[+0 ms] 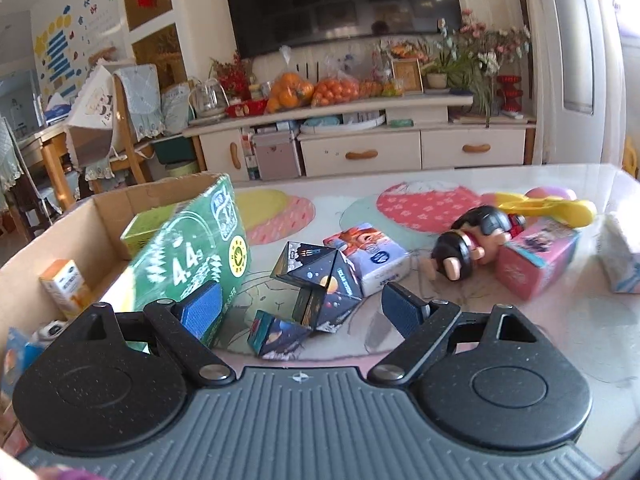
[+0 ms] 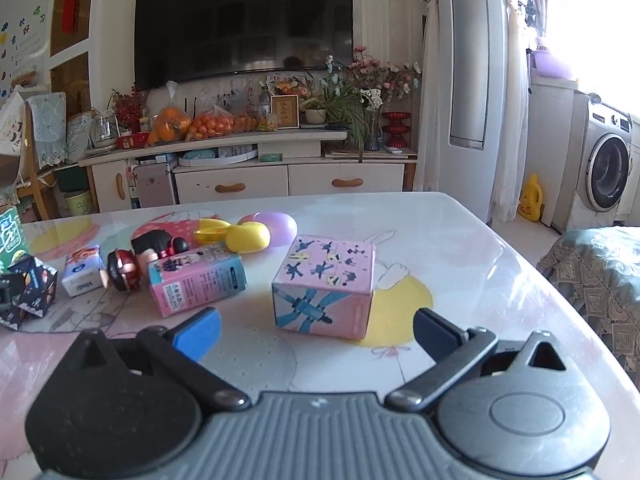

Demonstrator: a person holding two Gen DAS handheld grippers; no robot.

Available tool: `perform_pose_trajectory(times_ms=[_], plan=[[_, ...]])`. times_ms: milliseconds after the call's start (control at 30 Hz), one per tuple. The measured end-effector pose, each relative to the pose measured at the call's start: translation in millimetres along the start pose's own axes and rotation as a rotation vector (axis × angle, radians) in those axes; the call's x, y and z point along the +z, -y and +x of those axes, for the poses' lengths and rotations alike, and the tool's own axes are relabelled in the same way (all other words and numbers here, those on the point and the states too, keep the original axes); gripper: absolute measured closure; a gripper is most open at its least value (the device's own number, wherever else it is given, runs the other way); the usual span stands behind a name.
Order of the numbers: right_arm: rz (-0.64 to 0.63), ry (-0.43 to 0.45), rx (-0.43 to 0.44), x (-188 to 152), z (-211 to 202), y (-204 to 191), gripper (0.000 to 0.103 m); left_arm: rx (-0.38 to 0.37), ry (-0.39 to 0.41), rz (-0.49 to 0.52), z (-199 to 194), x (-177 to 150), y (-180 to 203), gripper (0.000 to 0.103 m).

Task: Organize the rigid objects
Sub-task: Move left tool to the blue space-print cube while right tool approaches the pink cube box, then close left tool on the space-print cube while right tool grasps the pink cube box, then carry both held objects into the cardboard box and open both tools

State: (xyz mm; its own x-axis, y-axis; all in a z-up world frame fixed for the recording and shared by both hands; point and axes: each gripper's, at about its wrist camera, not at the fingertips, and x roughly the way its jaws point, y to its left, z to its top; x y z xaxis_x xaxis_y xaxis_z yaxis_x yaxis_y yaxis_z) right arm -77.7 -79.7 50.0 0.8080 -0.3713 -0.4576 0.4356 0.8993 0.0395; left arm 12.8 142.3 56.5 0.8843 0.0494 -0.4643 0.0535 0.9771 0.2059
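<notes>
Tools [image 1: 300, 312] [image 2: 316, 332] open; pink cube box [image 2: 324, 288] ahead.

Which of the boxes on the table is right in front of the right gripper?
The pink cube box printed with blue satellites, just ahead of the open right gripper. The longer pink carton and the small white box lie farther left.

My left gripper [image 1: 298, 312] has a grey ribbed plate in the middle with a small white star mark at its 12 o'clock edge. At 9 and 3 o'clock of this plate I see two round black speckled housings, each with a triangular hole above it. Black link bars with silver screws carry the blue textured pads [image 1: 202, 310]. My right gripper [image 2: 316, 330] looks the same: grey ribbed plate, black discs, silver screws, one bright blue pad [image 2: 200, 332] at 9 o'clock.
</notes>
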Motion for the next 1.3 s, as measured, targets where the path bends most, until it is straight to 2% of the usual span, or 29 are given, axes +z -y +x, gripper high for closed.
perform_pose_trajectory(times_ms=[300,467,600,833,967,1000,1067,1300], plan=[[0.005,-0.039,-0.014,11.9,40.7,0.4,0.001,-0.011,-0.050,0.040,42.1,4.6,6.0,0.000],[-0.056,-0.045,-0.032,13.0,56.1,-8.8,0.001,-0.013,-0.091,0.016,60.9,4.3,3.8,0.000],[-0.081,-0.048,-0.082,14.4,66.2,-11.2,0.001,-0.016,-0.108,0.001,70.8,6.9,2.6,0.000],[-0.070,-0.060,-0.069,19.4,81.5,-12.1,0.004,0.003,-0.156,-0.009,80.6,7.7,3.5,0.002],[-0.076,-0.052,-0.084,21.1,84.3,-12.3,0.017,0.009,-0.147,-0.018,75.7,9.2,3.3,0.020],[-0.072,-0.051,-0.084,21.3,84.1,-11.2,0.021,0.008,-0.145,-0.015,74.7,9.5,4.1,0.029],[-0.069,-0.057,-0.079,21.7,84.3,-11.8,0.030,0.003,-0.144,-0.012,72.6,9.6,6.1,0.035],[-0.080,-0.061,-0.067,19.7,80.4,-14.1,0.031,-0.007,-0.125,-0.020,57.0,4.8,3.1,0.048]])
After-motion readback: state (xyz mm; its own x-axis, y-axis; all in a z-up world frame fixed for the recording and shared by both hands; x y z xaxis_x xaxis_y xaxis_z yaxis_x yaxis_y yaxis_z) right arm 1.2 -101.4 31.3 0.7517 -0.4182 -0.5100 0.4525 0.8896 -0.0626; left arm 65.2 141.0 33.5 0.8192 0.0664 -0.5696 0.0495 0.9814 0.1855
